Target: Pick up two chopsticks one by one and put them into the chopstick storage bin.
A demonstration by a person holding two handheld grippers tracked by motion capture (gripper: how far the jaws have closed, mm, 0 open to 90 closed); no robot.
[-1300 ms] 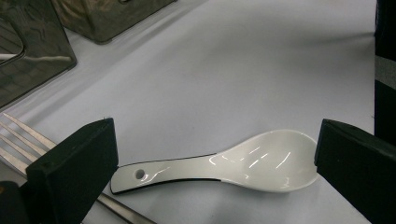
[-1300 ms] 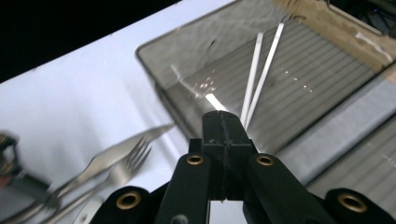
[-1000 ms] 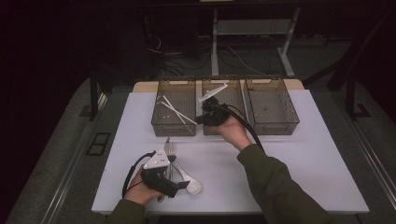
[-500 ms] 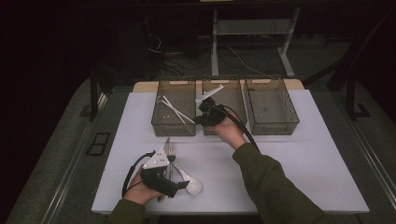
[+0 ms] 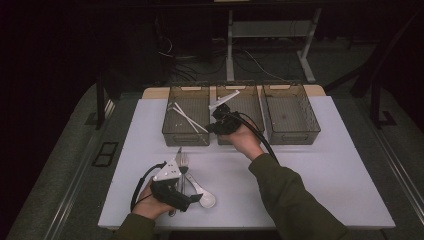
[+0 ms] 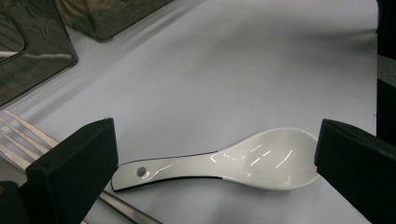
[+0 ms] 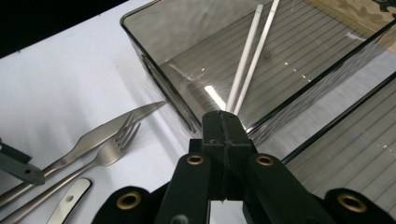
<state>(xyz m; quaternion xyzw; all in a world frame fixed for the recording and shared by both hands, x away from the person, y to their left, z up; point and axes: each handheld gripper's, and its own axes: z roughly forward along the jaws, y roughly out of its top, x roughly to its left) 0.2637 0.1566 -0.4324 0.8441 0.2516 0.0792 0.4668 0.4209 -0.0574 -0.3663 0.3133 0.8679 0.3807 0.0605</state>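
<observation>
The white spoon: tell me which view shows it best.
The left gripper view: the white spoon lies whole and close on the table between the open jaws. The high view shows it small, partly behind the left gripper. The right gripper view catches just its handle end at the bottom edge.

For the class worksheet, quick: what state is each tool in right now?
Left tool: open, jaws either side of the white spoon, not gripping it.
Right tool: closed, nothing between its jaws, by the left bin.

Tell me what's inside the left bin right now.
The left bin holds a pair of white chopsticks lying diagonally on its ribbed floor. Its near corner is hidden behind the right gripper.
</observation>
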